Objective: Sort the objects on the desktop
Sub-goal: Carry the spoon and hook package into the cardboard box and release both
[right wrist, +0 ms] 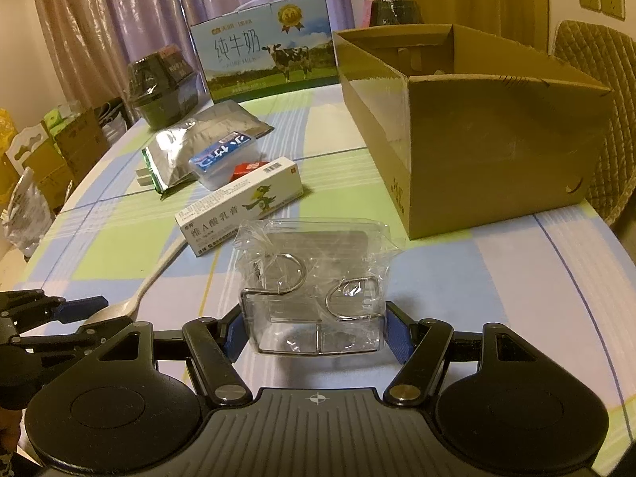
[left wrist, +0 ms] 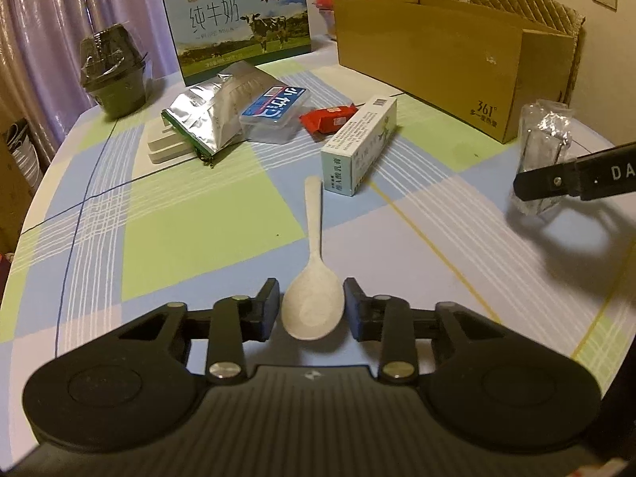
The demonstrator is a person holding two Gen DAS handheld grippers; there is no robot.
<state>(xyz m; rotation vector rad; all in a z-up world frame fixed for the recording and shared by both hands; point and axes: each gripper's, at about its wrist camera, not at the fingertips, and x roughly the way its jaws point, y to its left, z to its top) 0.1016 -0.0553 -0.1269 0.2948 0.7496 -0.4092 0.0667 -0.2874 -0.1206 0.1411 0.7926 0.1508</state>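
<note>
A cream plastic spoon (left wrist: 313, 302) lies on the checked tablecloth with its handle pointing away. My left gripper (left wrist: 313, 310) is shut on the spoon, its pads against both sides of the bowl. The right wrist view shows the left gripper (right wrist: 93, 318) at the left edge with the spoon (right wrist: 159, 270) running out of it. My right gripper (right wrist: 316, 334) is shut on a clear plastic packet of metal hooks (right wrist: 314, 278). In the left wrist view that packet (left wrist: 544, 147) hangs above the table at the right, casting a shadow. The open cardboard box (right wrist: 497, 151) stands just beyond it.
A white ointment box (left wrist: 361, 147), red packet (left wrist: 330, 119), clear case with blue label (left wrist: 274, 113) and silver foil pouch (left wrist: 206, 119) lie mid-table. A milk carton (left wrist: 238, 20) and dark wrapped bowl (left wrist: 113, 75) stand at the back. A chair (right wrist: 596, 79) is behind the box.
</note>
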